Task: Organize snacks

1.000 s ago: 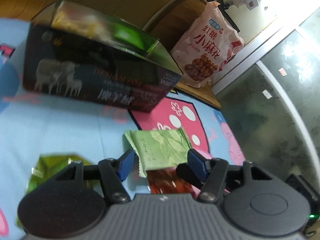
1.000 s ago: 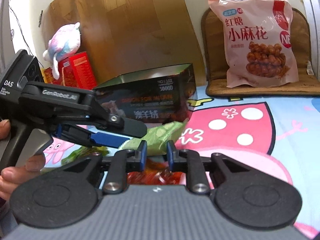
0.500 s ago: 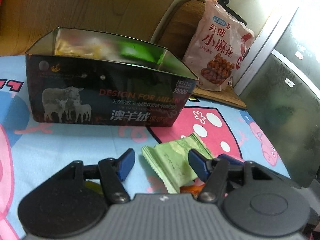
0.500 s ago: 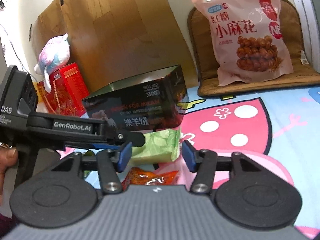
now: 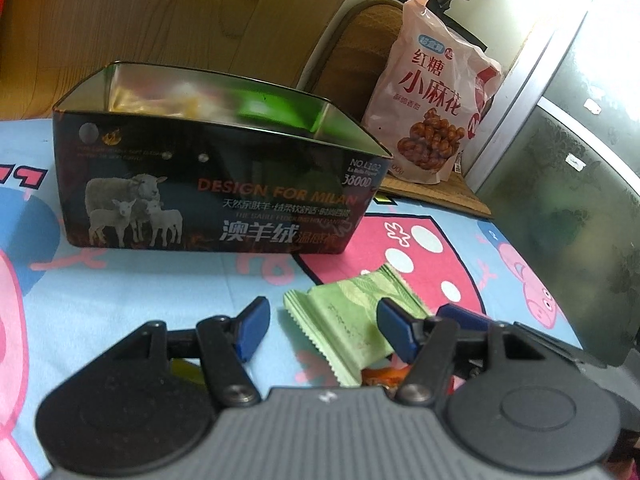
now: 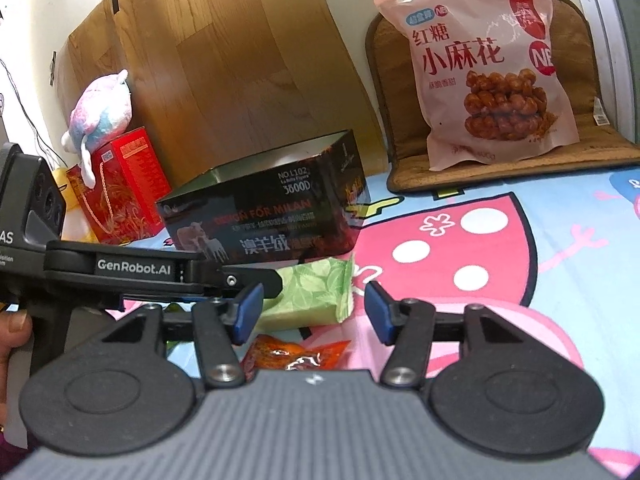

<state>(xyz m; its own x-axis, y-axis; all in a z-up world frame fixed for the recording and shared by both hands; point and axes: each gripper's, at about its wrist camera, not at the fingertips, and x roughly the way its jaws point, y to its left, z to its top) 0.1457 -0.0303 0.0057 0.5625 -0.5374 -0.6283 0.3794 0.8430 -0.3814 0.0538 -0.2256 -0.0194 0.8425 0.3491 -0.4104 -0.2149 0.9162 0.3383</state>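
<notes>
A dark tin box (image 5: 216, 184) printed with sheep stands open-topped on the cartoon sheet, with wrapped snacks inside. In front of it lies a green snack packet (image 5: 344, 328), between the fingers of my left gripper (image 5: 322, 320). That gripper is open, and its left pad is clear of the packet. An orange packet (image 6: 296, 354) lies just under the green packet (image 6: 316, 292). My right gripper (image 6: 312, 308) is open over both, its pads touching neither. The left gripper (image 6: 264, 286) reaches in from the left beside it.
A big pink bag of fried twists (image 6: 488, 64) leans on a brown cushion (image 6: 520, 164) at the back. A red gift box (image 6: 120, 188) with a plush toy (image 6: 100, 108) on top sits far left. Wood-patterned board (image 6: 224, 72) stands behind the tin (image 6: 272, 208).
My right gripper's jaws went from nearly shut to wide apart. The left gripper rolled level, so the tin now looks upright. The green packet stays between the left fingers.
</notes>
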